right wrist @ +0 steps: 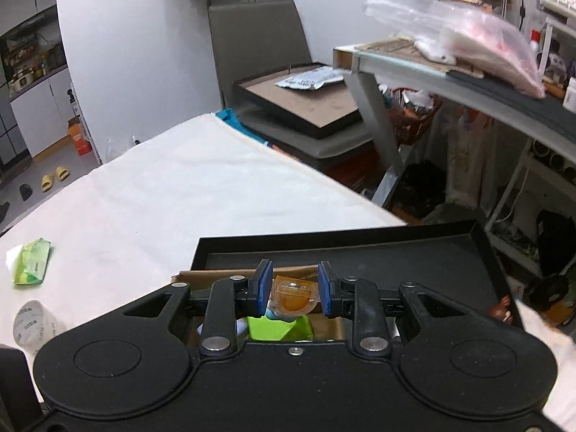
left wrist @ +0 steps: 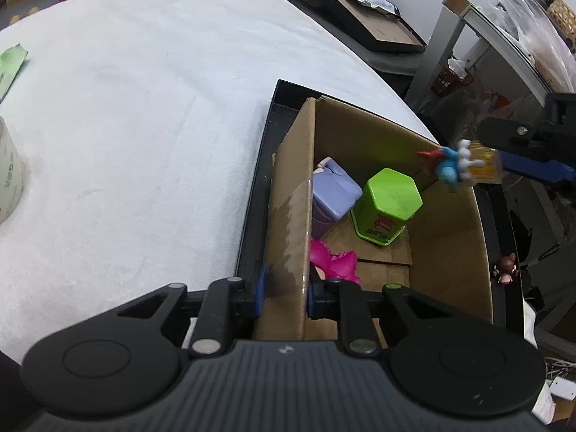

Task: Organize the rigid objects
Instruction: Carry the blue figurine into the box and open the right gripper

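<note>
A cardboard box stands in a black tray on the white-covered table. Inside lie a green hexagonal tin, a purple box and a pink toy. My left gripper is shut on the box's near left wall. My right gripper is shut on a small toy with a clear orange base and holds it above the box; in the left wrist view the toy's blue and white figure hangs over the far right wall.
A small brown-haired figurine stands on the tray's right rim. A green packet and a tape roll lie on the table at left. A chair with a framed board and a cluttered shelf stand beyond the table.
</note>
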{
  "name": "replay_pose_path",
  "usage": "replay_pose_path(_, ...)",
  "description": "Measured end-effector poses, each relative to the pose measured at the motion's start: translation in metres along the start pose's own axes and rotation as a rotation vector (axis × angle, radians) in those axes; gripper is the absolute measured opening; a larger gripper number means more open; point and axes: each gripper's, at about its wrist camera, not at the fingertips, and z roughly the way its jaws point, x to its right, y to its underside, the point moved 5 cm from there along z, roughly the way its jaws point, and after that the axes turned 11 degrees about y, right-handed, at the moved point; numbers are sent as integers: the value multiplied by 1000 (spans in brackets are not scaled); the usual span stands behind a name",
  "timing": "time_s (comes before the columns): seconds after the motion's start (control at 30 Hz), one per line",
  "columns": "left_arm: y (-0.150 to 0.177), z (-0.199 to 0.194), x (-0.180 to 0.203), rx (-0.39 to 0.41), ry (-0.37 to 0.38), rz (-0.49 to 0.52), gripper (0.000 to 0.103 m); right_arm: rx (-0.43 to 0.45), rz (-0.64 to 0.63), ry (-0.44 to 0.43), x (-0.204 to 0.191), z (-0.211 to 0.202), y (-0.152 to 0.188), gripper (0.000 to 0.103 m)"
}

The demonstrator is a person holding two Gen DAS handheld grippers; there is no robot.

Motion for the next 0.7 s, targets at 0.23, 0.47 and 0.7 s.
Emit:
replay_pose_path(0.23, 0, 1, 1, 2, -2, -10, 20, -56, 20, -76, -20, 7, 2, 27)
replay_pose_path(0.47, 0, 1, 0, 5, -6, -11, 20, -125, 9, -130, -34, 11, 12, 27)
replay_pose_path(0.7, 0, 1, 2, 8, -12, -4, 20, -224, 3, -137, -39, 34, 33, 29)
